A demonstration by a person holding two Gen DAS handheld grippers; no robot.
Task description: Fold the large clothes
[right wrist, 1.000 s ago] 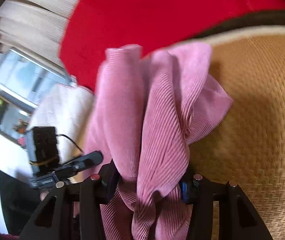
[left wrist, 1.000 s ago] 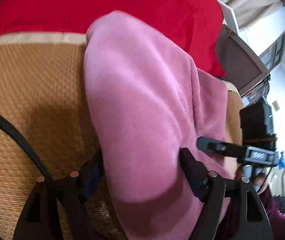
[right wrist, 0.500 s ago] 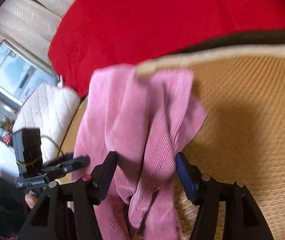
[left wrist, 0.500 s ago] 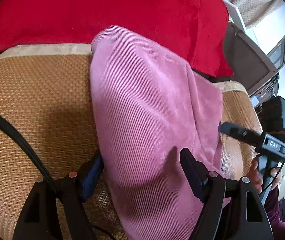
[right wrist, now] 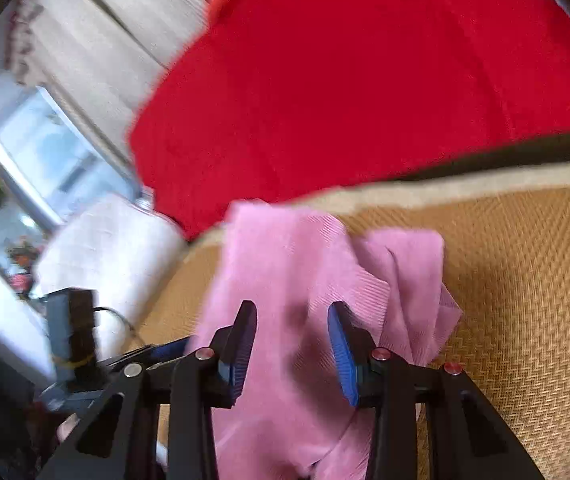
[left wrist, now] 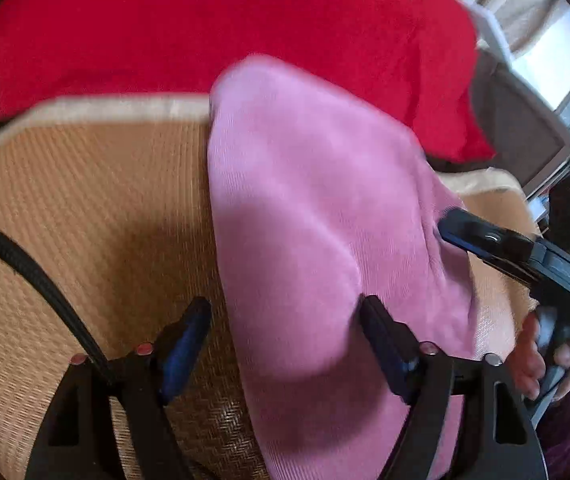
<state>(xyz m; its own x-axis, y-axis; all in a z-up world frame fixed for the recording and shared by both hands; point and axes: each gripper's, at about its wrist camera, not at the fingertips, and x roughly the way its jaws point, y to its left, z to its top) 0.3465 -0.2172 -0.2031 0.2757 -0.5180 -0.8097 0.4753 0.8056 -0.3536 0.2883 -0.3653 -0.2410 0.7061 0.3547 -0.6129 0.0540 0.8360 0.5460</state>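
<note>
Between both tools' fingers: pink garment (left wrist: 317, 216) on woven mat (left wrist: 85, 208); left tool (left wrist: 285, 320) widening, right tool (right wrist: 291, 320) narrowing, neither gripping.

The garment (left wrist: 325, 216) lies on the mat (left wrist: 85, 208), running from the near edge toward the mat's far border. Behind the mat lies a cloth (left wrist: 225, 20). In the right wrist view the garment (right wrist: 305, 280) sits left of the bare mat (right wrist: 525, 280) (a cushion (right wrist: 113, 248) is further left), with the cloth (right wrist: 365, 80) behind.
</note>
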